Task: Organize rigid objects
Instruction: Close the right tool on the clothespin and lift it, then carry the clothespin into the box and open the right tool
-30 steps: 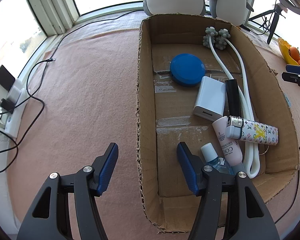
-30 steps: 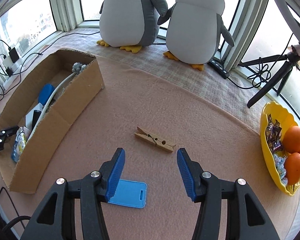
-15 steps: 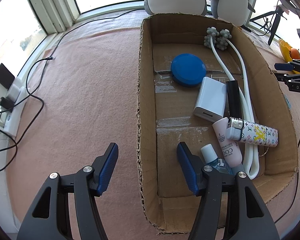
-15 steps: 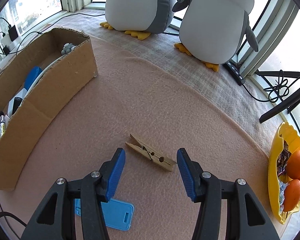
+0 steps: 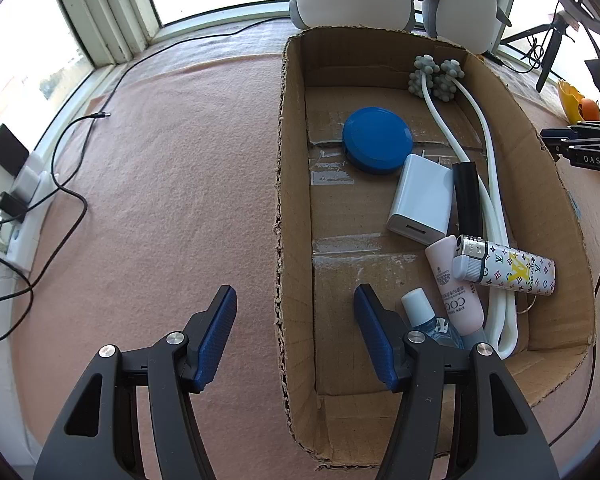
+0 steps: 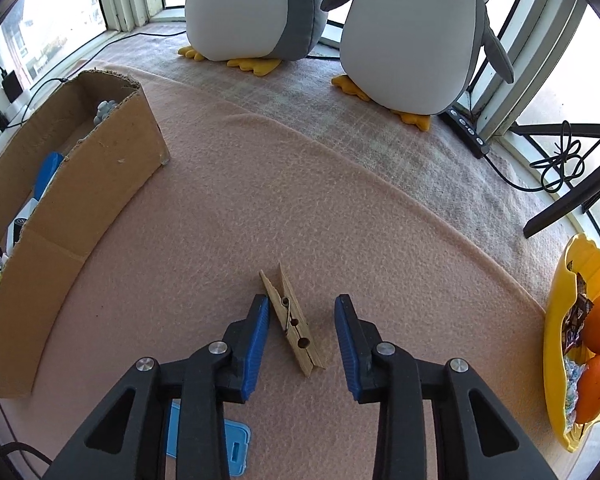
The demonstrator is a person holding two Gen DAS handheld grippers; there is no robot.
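Already the right gripper (image 6: 301, 326) straddles the wooden clothespin (image 6: 293, 318), jaws just narrowing with it between them, left pad near touching, right pad apart. Its long axis runs nearly along the fingers, tilted slightly leftward. Only the left view shows the left gripper (image 5: 295, 326), open astride the cardboard box (image 5: 296, 216) wall.

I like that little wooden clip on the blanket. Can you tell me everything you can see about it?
The wooden clothespin is pale, bare wood: two slim halves joined by a small metal spring, with round holes near its closed end. Its far tips are spread apart. It lies flat on the pink blanket, slanted, between the blue fingers of the right gripper, which have just been closing. The left one looks almost against it; the right one stands apart.
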